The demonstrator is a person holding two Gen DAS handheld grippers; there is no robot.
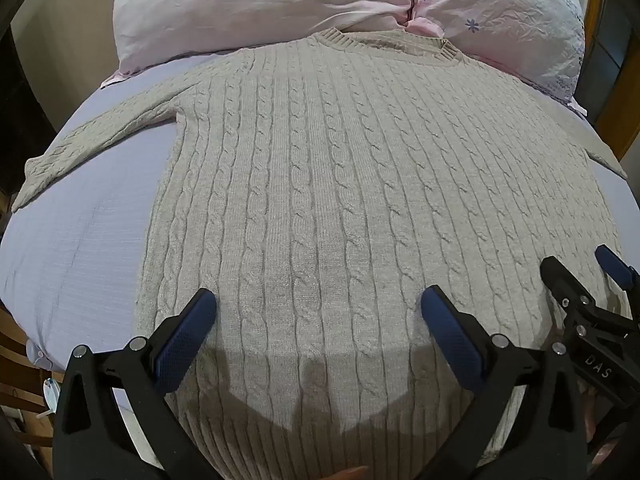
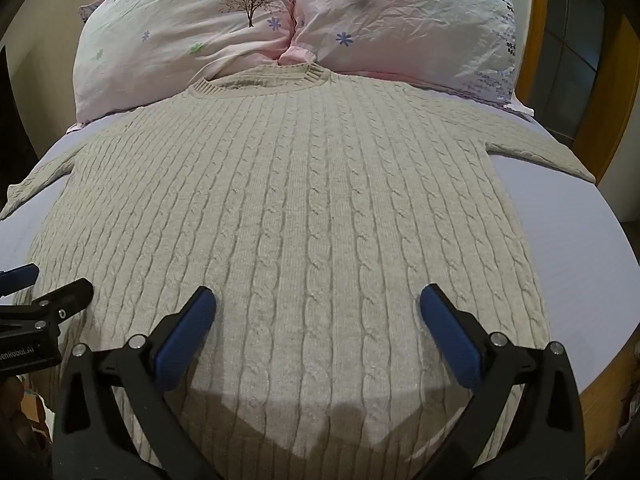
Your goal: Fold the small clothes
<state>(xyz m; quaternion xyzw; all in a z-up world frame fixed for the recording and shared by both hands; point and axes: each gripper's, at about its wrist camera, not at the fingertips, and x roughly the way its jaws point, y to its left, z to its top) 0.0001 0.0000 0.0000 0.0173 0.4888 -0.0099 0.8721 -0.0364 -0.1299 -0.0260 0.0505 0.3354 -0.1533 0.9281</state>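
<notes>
A beige cable-knit sweater [image 1: 340, 184] lies flat and spread out on the lilac bed sheet [image 1: 80, 248], collar toward the pillows, both sleeves stretched out sideways. It also fills the right wrist view [image 2: 304, 208]. My left gripper [image 1: 318, 312] is open and empty, held above the sweater's lower body near the hem. My right gripper [image 2: 318, 312] is open and empty too, above the lower body to the right. Each gripper shows at the edge of the other's view: the right one [image 1: 580, 280], the left one [image 2: 44, 288].
Two pink flowered pillows [image 2: 192, 40] [image 2: 408, 32] lie at the head of the bed behind the collar. A wooden frame [image 2: 608, 92] stands at the right. The bed's wooden edge [image 1: 20, 364] shows at the lower left.
</notes>
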